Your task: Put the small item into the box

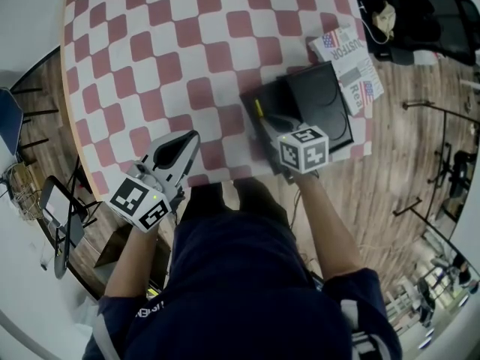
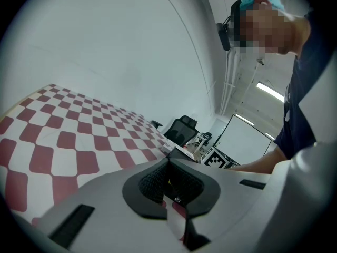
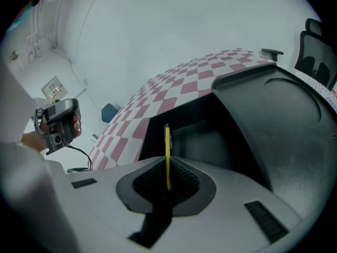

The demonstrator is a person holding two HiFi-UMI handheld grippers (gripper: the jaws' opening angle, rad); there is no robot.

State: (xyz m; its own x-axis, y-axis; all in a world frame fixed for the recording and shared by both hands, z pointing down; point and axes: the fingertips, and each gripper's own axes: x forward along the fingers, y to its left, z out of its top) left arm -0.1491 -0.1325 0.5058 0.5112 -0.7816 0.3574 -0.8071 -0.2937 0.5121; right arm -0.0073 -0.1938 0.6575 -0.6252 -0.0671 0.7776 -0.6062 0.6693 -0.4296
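Note:
A thin yellow item (image 3: 167,149) stands on edge between the pads of my right gripper (image 3: 167,177), which is shut on it. In the head view the yellow item (image 1: 259,109) shows at the tip of the right gripper (image 1: 263,123), over the near left part of the open black box (image 1: 271,96). The box's tray (image 3: 202,136) lies straight ahead below the item, with the lid (image 3: 284,115) spread to the right. My left gripper (image 1: 187,142) is shut and holds nothing, over the table's near edge, left of the box. Its pads (image 2: 158,183) meet.
The table (image 1: 150,43) has a red and white checked cloth. A booklet with flag prints (image 1: 349,58) lies beside the box at the right edge. A black office chair (image 1: 431,17) stands beyond it, and a folding chair (image 1: 60,216) on the floor at left.

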